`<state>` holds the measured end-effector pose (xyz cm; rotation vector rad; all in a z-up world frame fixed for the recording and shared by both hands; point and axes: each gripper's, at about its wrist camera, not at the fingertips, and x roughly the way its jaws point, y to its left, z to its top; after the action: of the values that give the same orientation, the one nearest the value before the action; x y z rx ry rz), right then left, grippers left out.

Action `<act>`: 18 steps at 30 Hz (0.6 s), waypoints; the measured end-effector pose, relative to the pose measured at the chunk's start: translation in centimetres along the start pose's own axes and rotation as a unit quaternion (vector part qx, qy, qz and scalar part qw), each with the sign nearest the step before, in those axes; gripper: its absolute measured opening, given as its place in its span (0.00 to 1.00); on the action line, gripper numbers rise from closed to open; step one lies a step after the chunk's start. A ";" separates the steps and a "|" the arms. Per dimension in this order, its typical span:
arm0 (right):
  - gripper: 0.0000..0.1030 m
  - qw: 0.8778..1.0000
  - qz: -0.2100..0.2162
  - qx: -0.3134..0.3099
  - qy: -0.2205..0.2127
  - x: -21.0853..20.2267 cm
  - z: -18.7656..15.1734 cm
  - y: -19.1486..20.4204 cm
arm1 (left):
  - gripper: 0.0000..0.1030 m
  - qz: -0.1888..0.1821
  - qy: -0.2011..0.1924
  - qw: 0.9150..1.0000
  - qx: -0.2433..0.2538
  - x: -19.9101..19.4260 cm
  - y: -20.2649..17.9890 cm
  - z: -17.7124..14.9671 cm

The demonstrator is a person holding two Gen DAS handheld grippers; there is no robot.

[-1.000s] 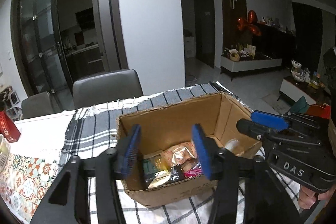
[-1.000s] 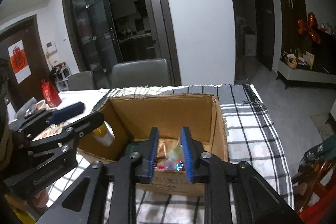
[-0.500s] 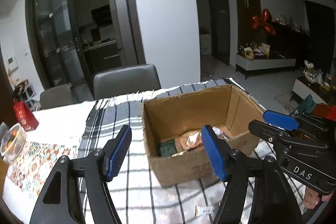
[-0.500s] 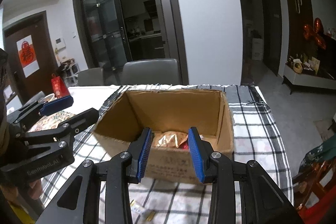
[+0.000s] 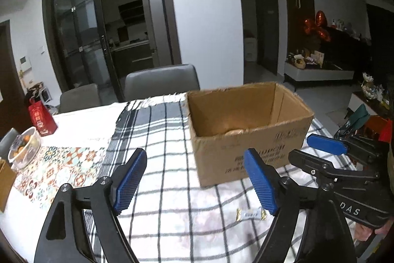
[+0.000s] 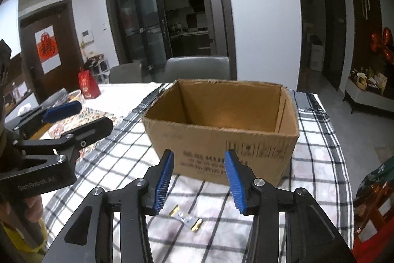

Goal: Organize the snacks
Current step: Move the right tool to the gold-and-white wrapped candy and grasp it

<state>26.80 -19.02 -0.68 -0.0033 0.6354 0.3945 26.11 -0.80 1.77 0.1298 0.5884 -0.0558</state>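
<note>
An open cardboard box point(image 5: 248, 134) point(image 6: 221, 137) stands on a checked tablecloth point(image 5: 162, 130) point(image 6: 317, 154); a shiny wrapper just shows over its near rim in the left wrist view. A small gold-ended candy point(image 5: 250, 214) point(image 6: 185, 217) lies on the cloth in front of the box. My left gripper point(image 5: 197, 183) hovers over the cloth near the candy, its jaws opening wide with nothing between them. My right gripper point(image 6: 198, 183) hangs above the candy in front of the box, jaws opening, nothing held.
Two grey chairs point(image 5: 161, 81) stand behind the table. A red gift bag point(image 5: 41, 118), a clear container of fruit point(image 5: 23, 148) and a patterned runner point(image 5: 56, 170) lie at the left. The table edge runs along the right, with floor beyond.
Both grippers have pulled back out of the box toward me and spread their jaws. The box now sits farther off, and the candy on the cloth has come into view.
</note>
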 end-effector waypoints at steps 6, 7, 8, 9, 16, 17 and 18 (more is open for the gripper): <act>0.43 0.999 0.010 -0.022 0.038 1.5 -2.1 0.9 | 0.79 0.012 0.033 0.999 -0.004 0.6 0.4 -3.3; 0.43 0.999 0.011 -0.024 0.044 1.7 -2.4 1.0 | 0.79 0.011 0.041 0.999 -0.006 0.9 0.5 -3.9; 0.43 0.998 0.014 -0.027 0.052 2.1 -2.8 1.1 | 0.79 0.010 0.047 0.999 -0.008 1.0 0.5 -4.2; 0.43 0.998 0.017 -0.028 0.058 2.4 -3.1 1.2 | 0.79 0.007 0.055 0.998 -0.011 1.3 0.5 -4.8; 0.43 0.990 0.046 -0.061 0.116 5.2 -5.3 2.2 | 0.79 0.008 0.099 0.995 -0.022 2.7 0.4 -8.0; 0.42 0.988 0.049 -0.069 0.126 5.7 -5.6 2.3 | 0.79 0.009 0.102 0.995 -0.022 2.9 0.4 -8.3; 0.43 0.987 0.052 -0.075 0.133 6.0 -5.9 2.4 | 0.79 0.009 0.107 0.994 -0.023 3.2 0.4 -8.7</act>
<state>26.95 -15.37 -8.69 -0.1689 0.8699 0.5467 23.98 0.73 -7.11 0.0961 0.8027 -0.0101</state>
